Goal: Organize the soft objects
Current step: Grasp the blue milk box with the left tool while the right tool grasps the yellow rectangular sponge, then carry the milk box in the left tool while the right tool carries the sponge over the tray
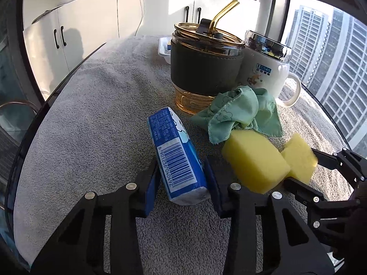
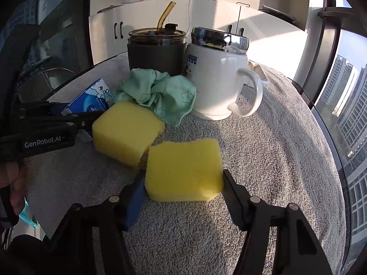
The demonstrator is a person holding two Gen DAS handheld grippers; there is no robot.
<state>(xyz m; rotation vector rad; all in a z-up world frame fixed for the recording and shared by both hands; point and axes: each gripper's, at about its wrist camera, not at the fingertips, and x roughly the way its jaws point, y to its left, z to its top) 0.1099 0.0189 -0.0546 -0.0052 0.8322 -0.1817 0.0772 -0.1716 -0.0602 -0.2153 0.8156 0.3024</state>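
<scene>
Presently, left gripper (image 1: 182,180) fingers clench the blue tissue pack (image 1: 175,158), right gripper (image 2: 183,191) fingers flank the nearer yellow sponge (image 2: 184,169), contact uncertain; squeezing either too hard could deform it and let it spring free onto the surface (image 2: 263,160).

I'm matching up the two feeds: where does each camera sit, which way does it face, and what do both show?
Left wrist: on the left tongs, angled down at the grey towel-covered table; its fingers clamp a blue tissue pack; the right tongs enter at the right.
Right wrist: on the right tongs, angled down; its fingers flank a yellow sponge block; left tongs and a hand show.
Shared: both sponges, green cloth, white mug.
</scene>
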